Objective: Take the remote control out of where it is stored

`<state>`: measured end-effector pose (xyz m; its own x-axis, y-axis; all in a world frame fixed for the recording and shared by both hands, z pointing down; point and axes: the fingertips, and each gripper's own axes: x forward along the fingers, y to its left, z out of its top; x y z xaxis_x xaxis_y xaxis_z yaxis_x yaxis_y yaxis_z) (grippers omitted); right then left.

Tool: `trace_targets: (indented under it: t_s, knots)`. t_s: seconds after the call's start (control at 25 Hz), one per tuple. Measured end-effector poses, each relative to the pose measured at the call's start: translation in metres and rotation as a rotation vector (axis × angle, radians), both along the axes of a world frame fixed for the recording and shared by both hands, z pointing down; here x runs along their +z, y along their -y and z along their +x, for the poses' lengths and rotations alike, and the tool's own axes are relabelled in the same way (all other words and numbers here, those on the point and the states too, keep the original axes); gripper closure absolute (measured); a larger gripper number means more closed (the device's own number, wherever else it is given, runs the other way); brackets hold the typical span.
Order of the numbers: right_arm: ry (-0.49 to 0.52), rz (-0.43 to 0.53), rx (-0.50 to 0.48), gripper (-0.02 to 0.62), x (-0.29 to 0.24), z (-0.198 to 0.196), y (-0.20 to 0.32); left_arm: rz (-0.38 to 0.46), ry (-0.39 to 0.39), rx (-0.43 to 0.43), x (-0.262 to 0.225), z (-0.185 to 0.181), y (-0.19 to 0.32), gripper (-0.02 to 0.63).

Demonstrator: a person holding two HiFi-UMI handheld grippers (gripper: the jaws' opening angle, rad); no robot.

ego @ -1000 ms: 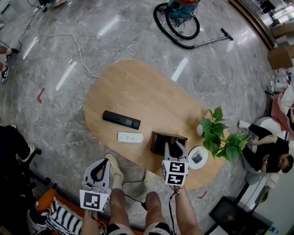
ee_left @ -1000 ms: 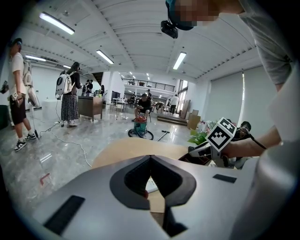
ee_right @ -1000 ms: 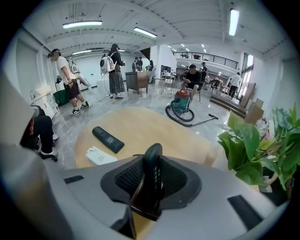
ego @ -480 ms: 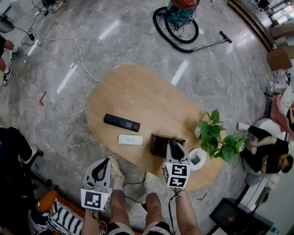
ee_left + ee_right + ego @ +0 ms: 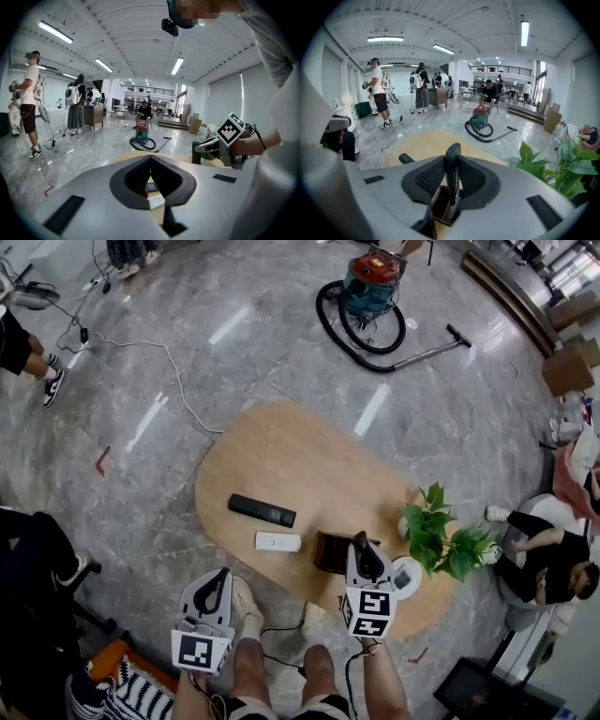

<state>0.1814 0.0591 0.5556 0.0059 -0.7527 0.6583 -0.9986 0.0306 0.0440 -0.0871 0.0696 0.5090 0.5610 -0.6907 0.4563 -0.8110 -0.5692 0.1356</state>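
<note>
A dark brown holder box (image 5: 330,553) stands on the oval wooden table (image 5: 281,451) near its front edge. My right gripper (image 5: 362,559) hangs just above the box, shut on a slim black remote (image 5: 452,154). The remote stands upright and edge-on between the pads, its lower end over the box's opening (image 5: 440,206). Those jaws have just been closing on it. My left gripper (image 5: 211,598) floats off the table's near edge, shut and holding nothing (image 5: 150,158). A second black remote (image 5: 262,510) and a white remote (image 5: 278,541) lie flat left of the box.
A potted green plant (image 5: 439,538) and a small round white device (image 5: 405,576) stand right of the box. A vacuum cleaner with its hose (image 5: 370,296) sits on the marble floor beyond the table. A person sits at the far right (image 5: 553,563). Cables trail at the upper left.
Both grippers have risen. The right one has lifted the black remote upward from the box. The two remotes on the table have not moved.
</note>
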Motion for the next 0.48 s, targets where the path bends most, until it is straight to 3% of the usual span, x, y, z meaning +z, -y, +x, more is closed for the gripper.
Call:
trace_targets:
  t_s: [0.48]
  knots:
    - [0.008,0.085,0.02,0.499,-0.039,-0.05,0.04,0.048,0.003,0.016,-0.034,-0.05,0.034,0.601]
